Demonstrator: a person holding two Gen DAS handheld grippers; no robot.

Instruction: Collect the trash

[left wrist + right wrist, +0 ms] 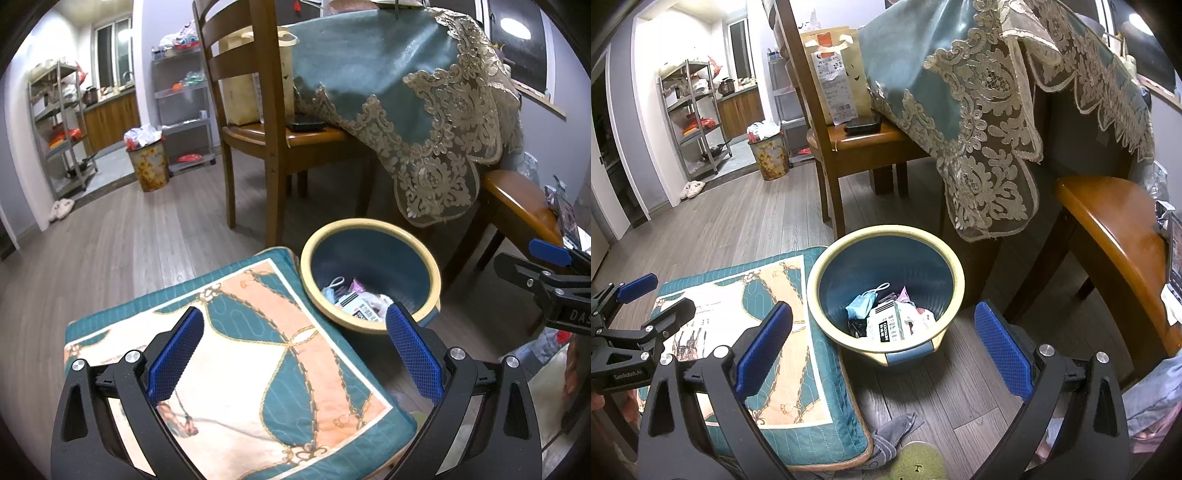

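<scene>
I see a dining table draped in a teal cloth with lace trim (979, 122), and wooden chairs (857, 140) pushed in at its side, filling the upper half of both views. On the wood floor below lies a teal and peach cushion (236, 354), and touching its right edge stands the task's target, a blue bin with a cream rim (886, 288).

My left gripper (295, 354) hangs above the cushion, jaws spread wide and holding nothing, its right blue pad over the bin's near rim. My right gripper (882, 347) hangs over the bin's near edge, also spread wide and empty, touching nothing.

Inside the bin lies the trash (886, 317): a blue face mask, a white carton with black print, and crumpled wrappers. A grey sock (894, 432) lies on the floor by the cushion's near corner, close below my right gripper. Far back, by the kitchen doorway, a floral waste bin (149, 166) stands full.
</scene>
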